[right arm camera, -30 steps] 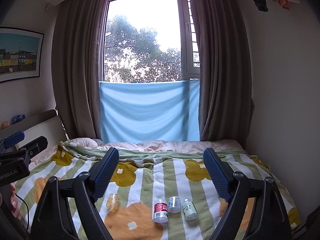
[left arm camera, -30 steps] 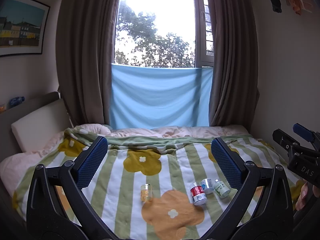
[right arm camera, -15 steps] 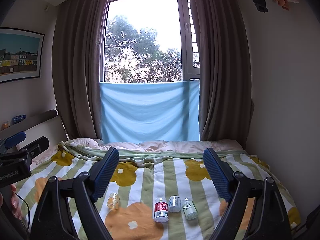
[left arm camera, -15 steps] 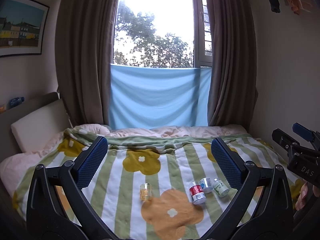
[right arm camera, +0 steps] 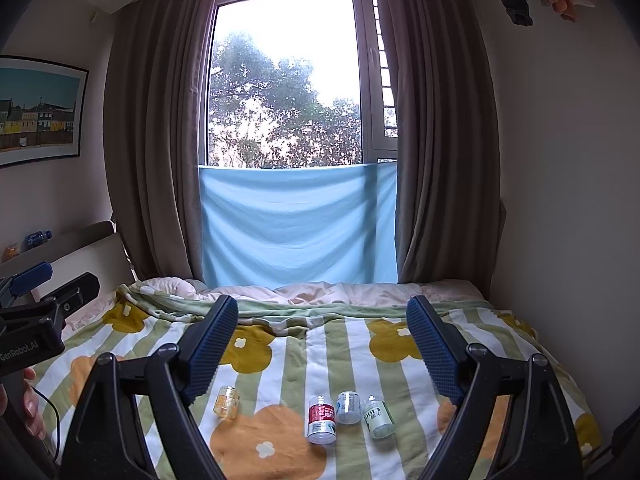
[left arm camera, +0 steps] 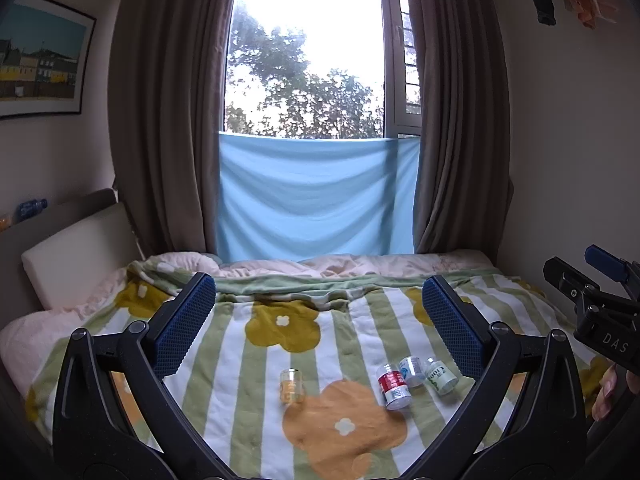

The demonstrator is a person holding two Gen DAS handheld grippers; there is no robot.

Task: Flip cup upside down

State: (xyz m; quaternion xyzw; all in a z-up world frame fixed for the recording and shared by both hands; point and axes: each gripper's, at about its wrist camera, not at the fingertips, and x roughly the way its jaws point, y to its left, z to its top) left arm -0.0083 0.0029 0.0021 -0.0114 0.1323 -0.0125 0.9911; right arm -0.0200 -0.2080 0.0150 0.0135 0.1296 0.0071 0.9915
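A small clear cup with a yellowish tint stands on the striped flowered blanket; it also shows in the right wrist view. My left gripper is open and empty, held above and short of the cup. My right gripper is open and empty, also above the bed, with the cup low beside its left finger. The right gripper's body shows at the right edge of the left wrist view.
Three small bottles lie side by side right of the cup: a red-labelled one, a clear one and a green-labelled one. A headboard with a pillow is at left. A wall bounds the bed at right.
Both grippers have barely moved; the view shifted very slightly. The cup and bottles lie where they were.
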